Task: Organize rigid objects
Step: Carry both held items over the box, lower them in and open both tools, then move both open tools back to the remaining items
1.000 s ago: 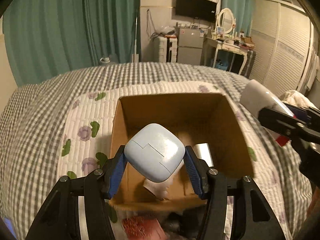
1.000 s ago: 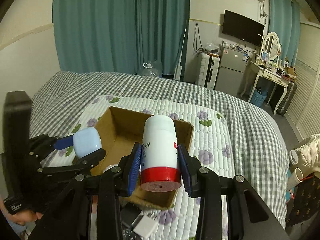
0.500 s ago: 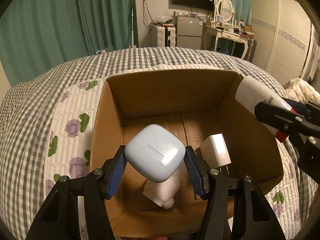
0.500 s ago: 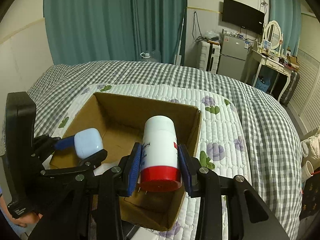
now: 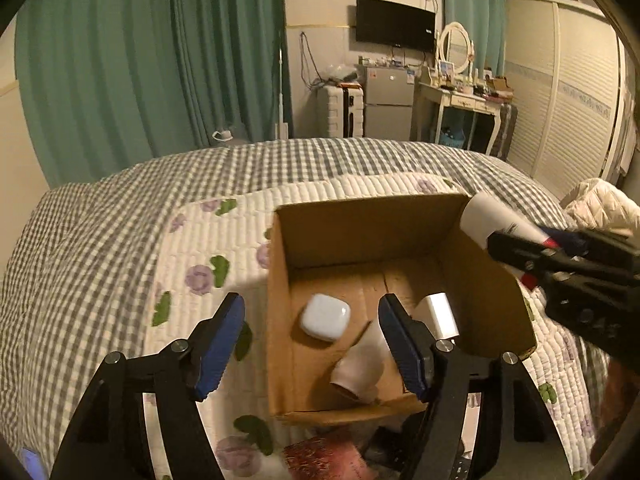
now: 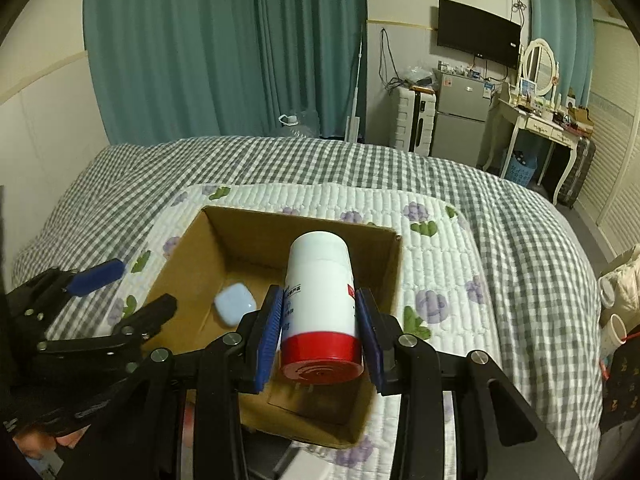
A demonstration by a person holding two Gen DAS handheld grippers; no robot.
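Observation:
A pale blue rounded case (image 5: 325, 317) lies on the floor of the open cardboard box (image 5: 360, 216), apart from my left gripper (image 5: 312, 344), whose jaws are opening with nothing pressed between them. The same case (image 6: 235, 303) shows in the right wrist view, inside the box (image 6: 240, 236). My right gripper (image 6: 320, 336) is shut on a white bottle with a red cap (image 6: 320, 304), held over the box's right half; that bottle (image 5: 490, 216) also shows at the box's right wall.
Inside the box lie a white rectangular block (image 5: 440, 314) and a pinkish cup on its side (image 5: 360, 364). The box sits on a quilted floral pad (image 5: 208, 248) over a checked bedspread. Loose items (image 5: 324, 456) lie by the box's near side.
My left gripper has let go of the blue case, which now lies on the box floor, and has drawn back and up. The right gripper has kept its hold on the bottle, sinking slightly.

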